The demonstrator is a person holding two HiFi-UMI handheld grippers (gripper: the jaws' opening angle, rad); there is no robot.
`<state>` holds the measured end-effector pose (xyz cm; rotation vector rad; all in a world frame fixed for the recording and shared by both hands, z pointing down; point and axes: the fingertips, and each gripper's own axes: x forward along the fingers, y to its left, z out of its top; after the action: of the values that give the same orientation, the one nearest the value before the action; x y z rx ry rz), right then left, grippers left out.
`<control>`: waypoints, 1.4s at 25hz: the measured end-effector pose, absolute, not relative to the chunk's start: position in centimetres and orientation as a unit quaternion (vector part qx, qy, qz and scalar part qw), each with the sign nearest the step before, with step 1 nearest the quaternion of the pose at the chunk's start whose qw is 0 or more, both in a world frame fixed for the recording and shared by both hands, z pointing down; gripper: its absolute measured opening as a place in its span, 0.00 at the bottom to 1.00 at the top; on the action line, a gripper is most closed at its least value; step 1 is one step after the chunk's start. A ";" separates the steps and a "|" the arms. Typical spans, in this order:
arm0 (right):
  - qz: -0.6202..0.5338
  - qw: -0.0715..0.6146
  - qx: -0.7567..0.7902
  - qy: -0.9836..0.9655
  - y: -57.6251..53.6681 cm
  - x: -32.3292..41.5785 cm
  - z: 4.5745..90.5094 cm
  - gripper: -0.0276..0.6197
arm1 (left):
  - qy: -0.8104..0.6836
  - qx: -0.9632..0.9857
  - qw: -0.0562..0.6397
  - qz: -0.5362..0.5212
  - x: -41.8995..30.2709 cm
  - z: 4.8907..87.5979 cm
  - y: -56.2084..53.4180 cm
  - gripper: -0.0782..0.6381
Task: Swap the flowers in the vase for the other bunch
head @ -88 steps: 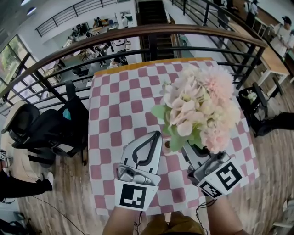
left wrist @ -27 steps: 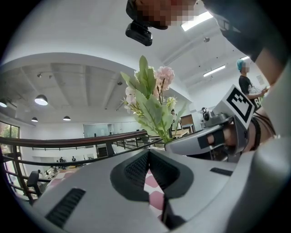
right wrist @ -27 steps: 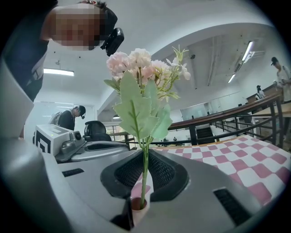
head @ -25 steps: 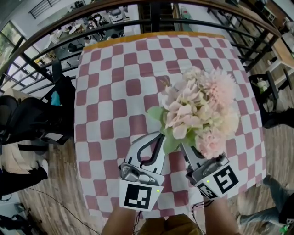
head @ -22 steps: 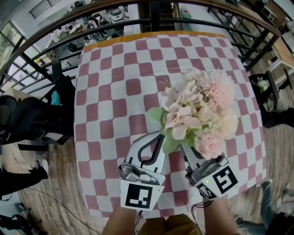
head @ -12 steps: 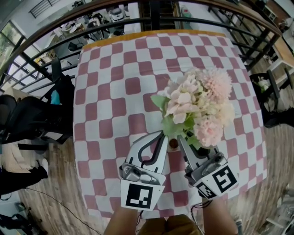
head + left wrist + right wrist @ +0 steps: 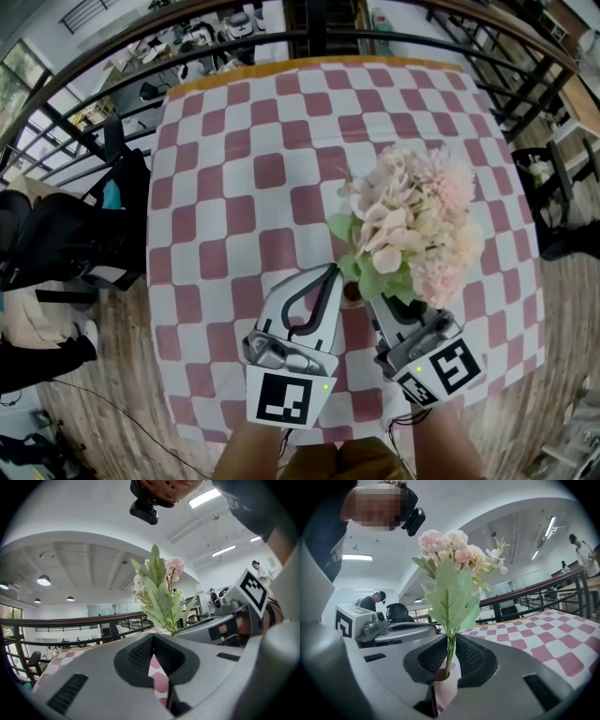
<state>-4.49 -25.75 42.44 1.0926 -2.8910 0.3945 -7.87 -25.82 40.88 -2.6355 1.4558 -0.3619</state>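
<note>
Holding flowers (image 7: 412,225) in right tongs (image 7: 375,305), stems in pink vase (image 7: 443,686) | left tongs (image 7: 326,274) closed, empty

Empty left tool (image 7: 153,636), flowers (image 7: 159,597) beyond

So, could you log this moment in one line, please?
left gripper: shut, empty | right gripper: shut on bouquet | stems: in pink vase

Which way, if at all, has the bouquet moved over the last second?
Yes. The bouquet has shifted slightly right against the checked tablecloth, uncovering the vase mouth below its leaves.
</note>
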 end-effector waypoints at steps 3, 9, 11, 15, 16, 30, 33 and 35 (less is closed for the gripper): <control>0.127 0.014 0.351 -0.927 -25.8 -4.4 42.6 0.12 | 0.478 -0.868 0.058 -0.120 -7.7 40.9 -26.0 0.12; 0.128 0.017 0.350 -0.928 -25.7 -4.4 42.9 0.15 | 0.479 -0.868 0.055 -0.119 -7.4 41.2 -26.1 0.12; 0.129 0.018 0.350 -0.928 -25.7 -4.4 42.9 0.19 | 0.479 -0.868 0.055 -0.120 -7.4 41.2 -26.1 0.12; 0.132 0.023 0.348 -0.928 -25.6 -4.5 43.2 0.21 | 0.480 -0.867 0.053 -0.120 -7.4 41.2 -26.2 0.12; 0.133 0.026 0.348 -0.928 -25.5 -4.6 43.3 0.21 | 0.480 -0.867 0.053 -0.120 -7.5 41.2 -26.2 0.12; 0.142 0.047 0.345 -0.927 -24.4 -4.8 45.0 0.31 | 0.479 -0.868 0.051 -0.118 -7.4 41.6 -25.8 0.12; 0.140 0.048 0.345 -0.927 -24.3 -4.9 44.9 0.31 | 0.479 -0.868 0.051 -0.119 -7.5 41.8 -25.6 0.12; 0.141 0.049 0.345 -0.927 -24.2 -5.0 45.1 0.31 | 0.479 -0.868 0.049 -0.120 -7.5 42.0 -25.5 0.12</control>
<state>-4.96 -24.17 45.06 1.0507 -2.8250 0.4294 -7.52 -25.47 42.05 -2.6452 1.4603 -0.3669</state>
